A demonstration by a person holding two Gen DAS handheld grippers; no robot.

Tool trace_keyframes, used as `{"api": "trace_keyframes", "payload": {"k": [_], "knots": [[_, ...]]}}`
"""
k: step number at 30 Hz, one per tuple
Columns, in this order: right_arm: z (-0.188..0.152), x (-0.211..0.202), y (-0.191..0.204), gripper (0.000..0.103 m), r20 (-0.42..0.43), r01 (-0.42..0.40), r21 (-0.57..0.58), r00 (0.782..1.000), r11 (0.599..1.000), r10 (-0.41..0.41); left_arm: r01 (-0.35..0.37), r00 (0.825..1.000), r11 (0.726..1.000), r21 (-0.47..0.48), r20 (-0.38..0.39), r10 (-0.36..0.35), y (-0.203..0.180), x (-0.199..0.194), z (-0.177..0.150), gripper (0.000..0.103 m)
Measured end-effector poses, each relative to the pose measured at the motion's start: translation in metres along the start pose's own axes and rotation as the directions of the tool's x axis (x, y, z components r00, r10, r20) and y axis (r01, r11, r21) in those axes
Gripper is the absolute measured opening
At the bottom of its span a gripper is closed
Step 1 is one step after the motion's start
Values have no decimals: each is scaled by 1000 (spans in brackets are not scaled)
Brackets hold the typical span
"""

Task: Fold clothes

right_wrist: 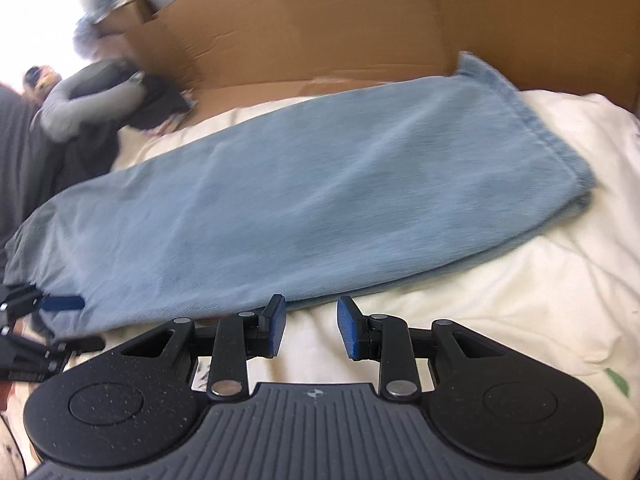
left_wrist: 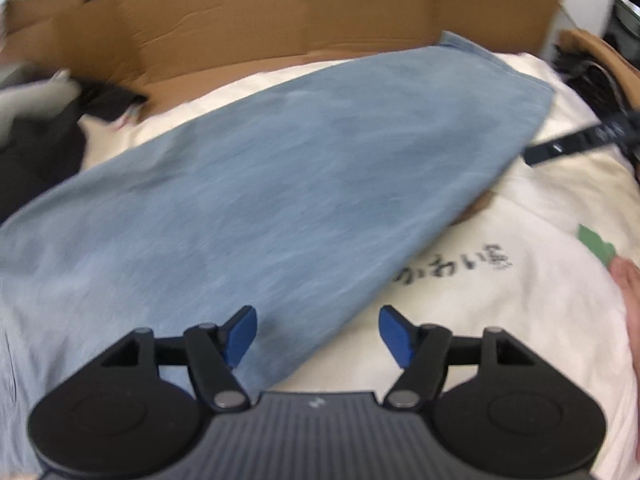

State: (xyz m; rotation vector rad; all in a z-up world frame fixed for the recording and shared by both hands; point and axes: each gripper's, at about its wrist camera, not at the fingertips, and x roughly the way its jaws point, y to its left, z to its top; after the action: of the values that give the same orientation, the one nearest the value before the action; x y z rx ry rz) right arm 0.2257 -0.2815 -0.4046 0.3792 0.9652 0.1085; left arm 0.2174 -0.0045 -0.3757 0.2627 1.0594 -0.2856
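Note:
Light blue jeans (left_wrist: 280, 184) lie folded lengthwise into one long strip on a cream printed cloth (left_wrist: 500, 300), with the hem at the far right (right_wrist: 552, 140). My left gripper (left_wrist: 318, 330) hovers open over the near edge of the jeans, with nothing between its blue pads. My right gripper (right_wrist: 312, 322) is open too, just short of the jeans' (right_wrist: 300, 200) near edge, over the cream cloth (right_wrist: 520, 300). The right wrist view shows the left gripper (right_wrist: 52, 308) at the jeans' left end. A right gripper finger (left_wrist: 568, 144) appears beside the hem.
A brown cardboard wall (left_wrist: 300, 12) stands behind the bed. Dark clothes (left_wrist: 36, 152) are piled at the far left. There a person in grey sleeves (right_wrist: 80, 100) holds a dark garment. A hand (left_wrist: 630, 304) shows at the right edge.

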Motion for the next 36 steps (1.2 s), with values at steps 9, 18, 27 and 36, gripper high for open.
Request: {"api": "trace_keyframes", "payload": {"k": [9,18,27,36], "knots": [[-11,22,45,35,-69,-69,-75,996,995,64,-62,997,998,0,53,62,9,8,-8,48],[-10,39,99,35,-80,-129,-176,990,976,116,2,993,996,-94,122,9,23,-10,2,15],[-1,66,133,35,-69,-120,-237,992,964,106,12,989,994,-105,145,4,26,-15,3,14],[-9,93,150,35,-108,-97,-285,992,954,69,-7,993,997,-78,119,16,25,-6,0,19]]}}
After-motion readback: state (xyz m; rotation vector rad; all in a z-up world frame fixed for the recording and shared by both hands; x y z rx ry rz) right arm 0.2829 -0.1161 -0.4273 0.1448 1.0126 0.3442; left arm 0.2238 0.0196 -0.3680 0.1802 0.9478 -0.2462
